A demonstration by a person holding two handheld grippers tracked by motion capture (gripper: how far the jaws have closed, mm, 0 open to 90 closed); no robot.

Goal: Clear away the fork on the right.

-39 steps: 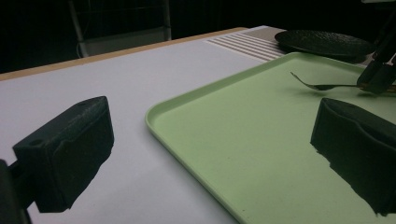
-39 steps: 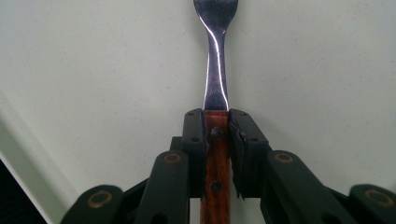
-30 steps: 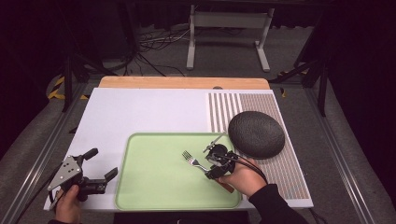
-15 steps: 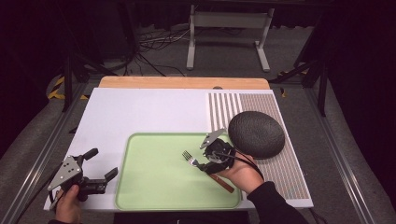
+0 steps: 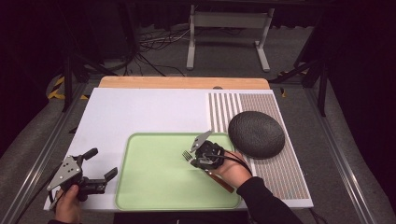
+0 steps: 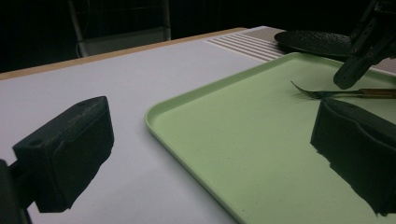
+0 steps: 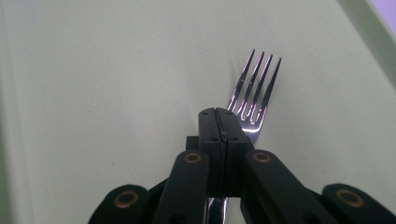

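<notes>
No writing could be read. One fork (image 7: 254,95) was clamped by the right gripper (image 5: 201,156) above one green tray (image 5: 154,186); the left gripper (image 5: 100,165) was held released beside it.

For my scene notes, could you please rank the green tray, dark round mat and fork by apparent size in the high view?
1. Pale green plastic tray, largest.
2. Dark round textured mat.
3. Metal fork with wooden handle, smallest, partly hidden by the right tongs.
</notes>
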